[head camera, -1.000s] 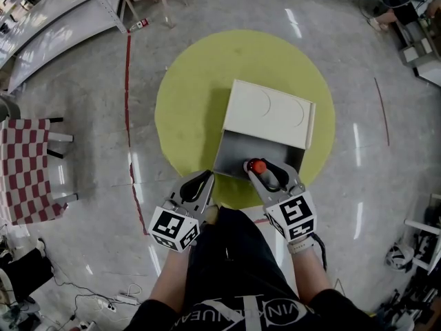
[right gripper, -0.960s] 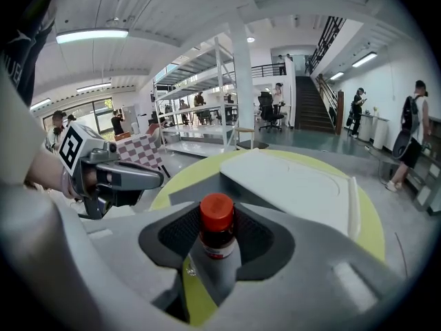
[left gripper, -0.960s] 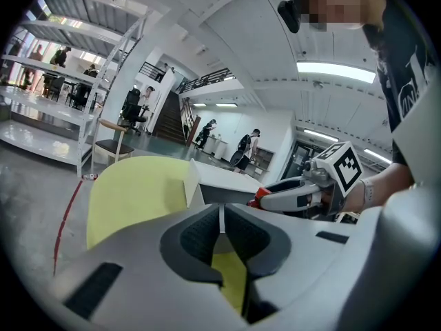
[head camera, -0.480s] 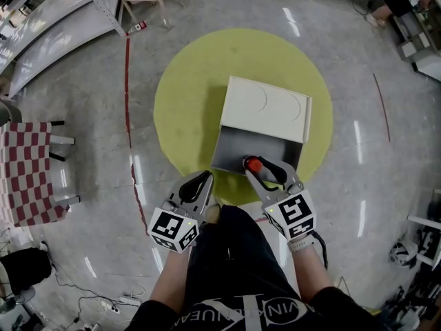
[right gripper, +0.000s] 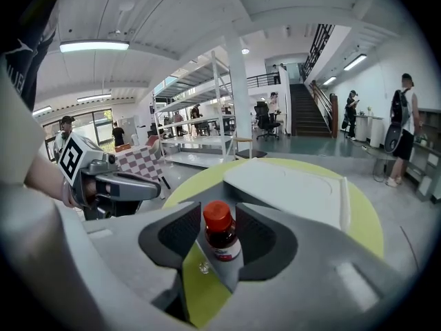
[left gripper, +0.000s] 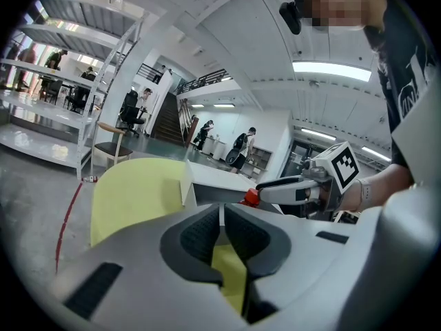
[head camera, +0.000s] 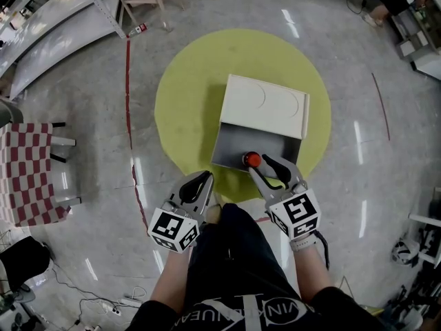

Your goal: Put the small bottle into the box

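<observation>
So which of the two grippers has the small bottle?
The right gripper: its jaws clamp the red-capped small bottle over the open box. The left gripper has its jaws together, with nothing between them.

One small bottle (right gripper: 220,234), one box (head camera: 265,106)

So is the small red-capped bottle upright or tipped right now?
Upright. In the right gripper view the small red-capped bottle stands cap up, dark body vertical, clamped between the pads of the right tool.
</observation>
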The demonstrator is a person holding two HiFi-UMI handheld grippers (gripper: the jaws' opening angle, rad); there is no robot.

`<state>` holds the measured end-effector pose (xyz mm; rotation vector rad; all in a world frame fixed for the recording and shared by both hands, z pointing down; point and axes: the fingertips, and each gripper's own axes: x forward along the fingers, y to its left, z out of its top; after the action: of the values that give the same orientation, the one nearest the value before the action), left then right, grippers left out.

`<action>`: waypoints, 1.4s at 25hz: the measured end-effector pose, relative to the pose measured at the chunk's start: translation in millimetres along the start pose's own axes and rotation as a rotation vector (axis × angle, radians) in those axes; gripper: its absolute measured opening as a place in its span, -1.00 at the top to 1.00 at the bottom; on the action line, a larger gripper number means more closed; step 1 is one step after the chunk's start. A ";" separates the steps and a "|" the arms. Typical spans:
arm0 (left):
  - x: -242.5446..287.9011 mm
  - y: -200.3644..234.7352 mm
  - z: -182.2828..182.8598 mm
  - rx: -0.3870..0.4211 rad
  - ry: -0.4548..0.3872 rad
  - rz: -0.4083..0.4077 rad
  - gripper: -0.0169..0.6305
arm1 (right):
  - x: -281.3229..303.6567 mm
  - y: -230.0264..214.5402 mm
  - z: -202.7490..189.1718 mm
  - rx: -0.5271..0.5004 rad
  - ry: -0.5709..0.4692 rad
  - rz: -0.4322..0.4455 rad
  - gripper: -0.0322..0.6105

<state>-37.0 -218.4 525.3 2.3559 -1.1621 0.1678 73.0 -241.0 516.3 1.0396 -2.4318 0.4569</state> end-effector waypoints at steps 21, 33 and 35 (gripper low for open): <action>-9.0 -19.8 12.8 0.044 -0.028 -0.042 0.86 | -43.4 4.4 19.1 0.142 -0.165 -0.026 0.39; -15.4 -34.3 39.9 0.072 -0.073 -0.063 0.86 | -74.3 13.4 30.5 0.126 -0.201 -0.086 0.79; -16.8 -37.9 44.3 0.080 -0.081 -0.066 0.86 | -79.1 15.9 31.5 0.125 -0.206 -0.087 0.80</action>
<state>-23.1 -208.9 467.1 2.4889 -1.1322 0.0979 101.0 -198.3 446.3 1.2977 -2.5501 0.4995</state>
